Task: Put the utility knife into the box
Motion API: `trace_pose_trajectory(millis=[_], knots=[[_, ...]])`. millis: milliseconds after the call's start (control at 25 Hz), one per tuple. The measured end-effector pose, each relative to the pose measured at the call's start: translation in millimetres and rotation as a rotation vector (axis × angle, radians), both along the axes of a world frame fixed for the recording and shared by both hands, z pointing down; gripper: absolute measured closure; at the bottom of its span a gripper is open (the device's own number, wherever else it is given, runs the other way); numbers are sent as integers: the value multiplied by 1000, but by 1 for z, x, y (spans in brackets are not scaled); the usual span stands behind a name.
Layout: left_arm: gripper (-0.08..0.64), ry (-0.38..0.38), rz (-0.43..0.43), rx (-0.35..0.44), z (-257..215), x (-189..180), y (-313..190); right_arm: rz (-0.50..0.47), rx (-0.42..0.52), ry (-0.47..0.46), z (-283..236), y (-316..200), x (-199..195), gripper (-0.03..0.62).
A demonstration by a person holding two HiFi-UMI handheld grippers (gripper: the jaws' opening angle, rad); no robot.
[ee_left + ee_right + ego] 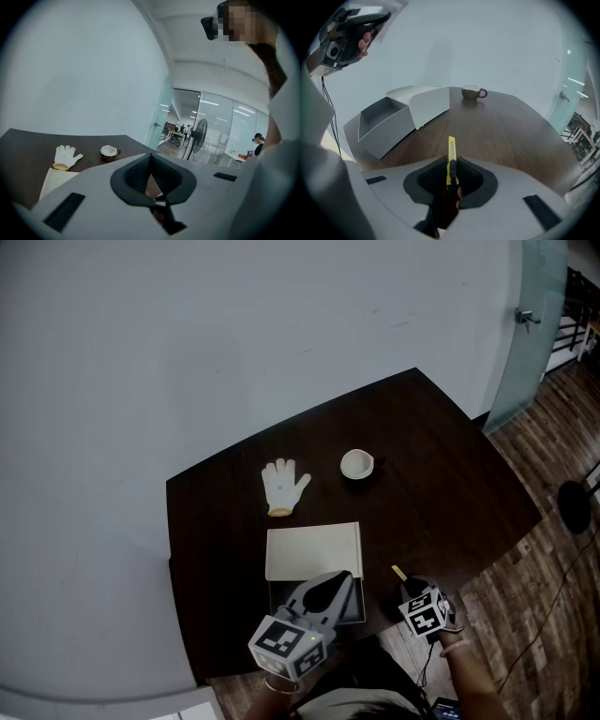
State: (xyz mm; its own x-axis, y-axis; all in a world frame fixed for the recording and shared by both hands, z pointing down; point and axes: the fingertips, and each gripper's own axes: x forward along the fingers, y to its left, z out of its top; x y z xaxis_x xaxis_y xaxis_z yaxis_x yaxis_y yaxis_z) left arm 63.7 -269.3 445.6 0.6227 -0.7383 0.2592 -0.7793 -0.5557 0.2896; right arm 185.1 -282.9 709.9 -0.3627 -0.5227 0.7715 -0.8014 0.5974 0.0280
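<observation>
One dark brown wooden table [450,484] carries four loose things, one of each kind: a yellow utility knife, a white rectangular box, a white knitted work glove and a brown cup with a white inside. There are two hand-held grippers. The yellow utility knife [451,157] is off the table, clamped between the dark pads of the right gripper [450,163] with its slim front end sticking out past the jaws toward 12 o'clock. In the head view the right gripper [411,589] hangs at the table's near edge, at about 4 o'clock from the box, and the knife's yellow tip [399,572] points up and left. The white box [379,133] stands open at 10 o'clock in the right gripper view, its lid raised behind it, and its grey floor and walls are bare in the part that shows. The left gripper [330,585] hovers over the near side of the box [313,551] and covers part of the tray; its jaws [150,156] meet at the tips with nothing between them. From the box, the glove [284,487] lies flat at 11 o'clock and the cup [357,465] stands upright at 1 o'clock, the two near each other but apart. What the cup holds cannot be made out.
</observation>
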Motion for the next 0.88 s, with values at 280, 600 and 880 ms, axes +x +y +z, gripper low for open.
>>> trace_pose_trajectory(millis=[280,600,880], knots=[[542,4,-3,7,-4,-3,6,28,50,-4,-12,-1,2,522],[541,13,-3,22,-11,-8,18,50,105,-22,-30,8,-1,523],[541,23,-3,45,-16,-12,29,93,141,-40,-47,18,-1,523]])
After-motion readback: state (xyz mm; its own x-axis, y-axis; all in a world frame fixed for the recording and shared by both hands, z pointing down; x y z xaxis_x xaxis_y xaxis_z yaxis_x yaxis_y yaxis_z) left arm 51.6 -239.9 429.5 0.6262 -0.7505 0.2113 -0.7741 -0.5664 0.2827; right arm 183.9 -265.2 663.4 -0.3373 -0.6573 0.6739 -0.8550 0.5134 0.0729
